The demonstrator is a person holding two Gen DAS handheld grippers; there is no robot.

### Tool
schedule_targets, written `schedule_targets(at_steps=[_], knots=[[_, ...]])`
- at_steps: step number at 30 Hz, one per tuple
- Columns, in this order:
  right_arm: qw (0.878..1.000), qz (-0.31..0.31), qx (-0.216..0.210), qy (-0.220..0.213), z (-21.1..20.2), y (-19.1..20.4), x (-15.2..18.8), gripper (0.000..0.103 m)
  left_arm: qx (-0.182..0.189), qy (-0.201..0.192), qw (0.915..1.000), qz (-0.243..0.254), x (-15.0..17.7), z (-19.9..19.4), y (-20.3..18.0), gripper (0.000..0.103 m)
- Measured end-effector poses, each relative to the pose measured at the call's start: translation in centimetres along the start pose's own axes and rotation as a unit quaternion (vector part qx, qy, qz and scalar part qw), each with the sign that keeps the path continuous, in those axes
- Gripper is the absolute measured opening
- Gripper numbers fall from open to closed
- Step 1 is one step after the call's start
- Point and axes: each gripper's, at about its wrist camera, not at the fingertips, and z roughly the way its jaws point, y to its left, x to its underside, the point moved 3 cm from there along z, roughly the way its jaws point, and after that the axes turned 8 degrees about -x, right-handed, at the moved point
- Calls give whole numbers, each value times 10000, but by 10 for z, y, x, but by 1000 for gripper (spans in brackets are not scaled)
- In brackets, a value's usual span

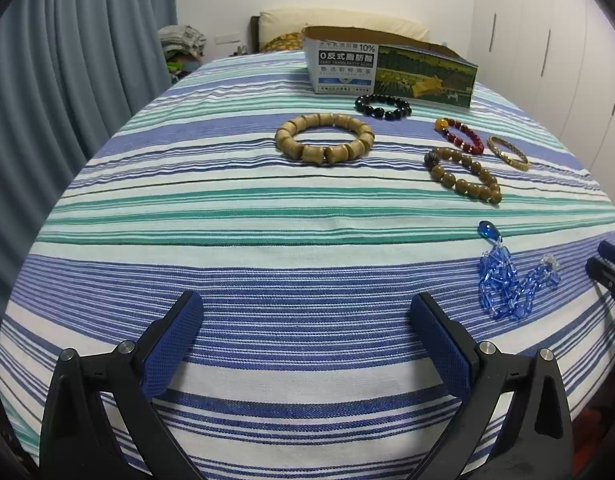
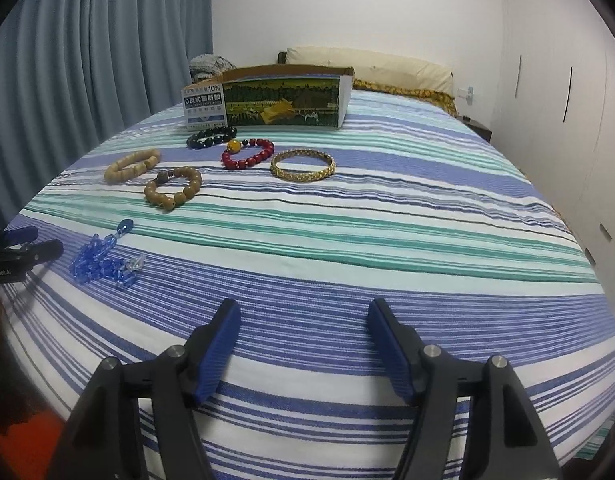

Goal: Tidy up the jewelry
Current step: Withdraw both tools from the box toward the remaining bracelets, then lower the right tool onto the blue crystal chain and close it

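The striped bedspread [image 2: 387,208] serves as the work surface, so everything lies flat and within reach. At its far end an open-topped cardboard box [image 2: 283,100] stands, likely where the jewelry is meant to go. Just in front of it, five bracelets lie apart: bamboo-shaped [image 1: 324,139], black [image 1: 383,106], red [image 2: 248,153], brown beaded [image 2: 172,186] and gold [image 2: 302,164]. A blue crystal necklace [image 1: 507,280] lies heaped nearer. The left gripper [image 1: 307,312] and right gripper [image 2: 303,316] hover spread and empty.

Striped bed [image 2: 387,240], blue-grey curtains [image 2: 87,60], white walls [image 2: 387,0] — perhaps wardrobe doors [image 1: 547,60] right.
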Motion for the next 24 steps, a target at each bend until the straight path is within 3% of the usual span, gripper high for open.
schedule_targets(at_steps=[7, 11, 15, 20, 24], knots=[[9948, 46, -1013, -20, -11, 30, -8, 68, 6, 10, 10000, 3, 0, 0, 0, 103], [9852, -162, -1665, 364, 2, 67, -6, 71, 40, 33, 10000, 16, -1, 0, 0, 103], [9821, -554, -1766, 359, 13, 101, -9, 78, 16, 93, 9999, -142, -1, -2, 7, 103], [9812, -701, -1759, 377, 32, 137, -21, 78, -6, 81, 9986, -530, 1, -5, 27, 103], [9835, -1014, -1382, 576, 50, 163, -33, 78, -3, 43, 9966, -828, 1, -5, 41, 103]])
